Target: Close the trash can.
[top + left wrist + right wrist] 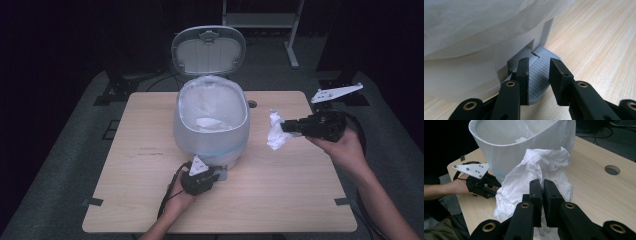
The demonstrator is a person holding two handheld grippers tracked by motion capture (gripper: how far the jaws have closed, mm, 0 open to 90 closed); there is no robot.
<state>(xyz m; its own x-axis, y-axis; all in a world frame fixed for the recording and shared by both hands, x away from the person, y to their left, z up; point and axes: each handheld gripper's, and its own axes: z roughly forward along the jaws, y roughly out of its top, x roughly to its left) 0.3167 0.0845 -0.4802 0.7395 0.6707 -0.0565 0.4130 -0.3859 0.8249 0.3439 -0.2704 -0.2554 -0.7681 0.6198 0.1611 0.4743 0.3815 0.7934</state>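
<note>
A white pedal bin (210,132) lined with a white bag stands mid-table, its lid (208,50) swung up. My left gripper (216,175) lies low at the bin's front. In the left gripper view its jaws (539,62) rest on the grey ribbed pedal (537,82), a little apart, with nothing gripped between them. My right gripper (284,126) hovers to the right of the bin, shut on a crumpled white paper (275,132). In the right gripper view that paper (541,162) bulges above the pinching jaws (542,182), and the left gripper (496,187) lies at the bin's base.
A crumpled white piece (210,122) lies inside the bin. The wooden table (150,170) has a round hole (251,104) at its far side behind the bin. Dark floor surrounds the table, with a metal frame (292,50) at the back.
</note>
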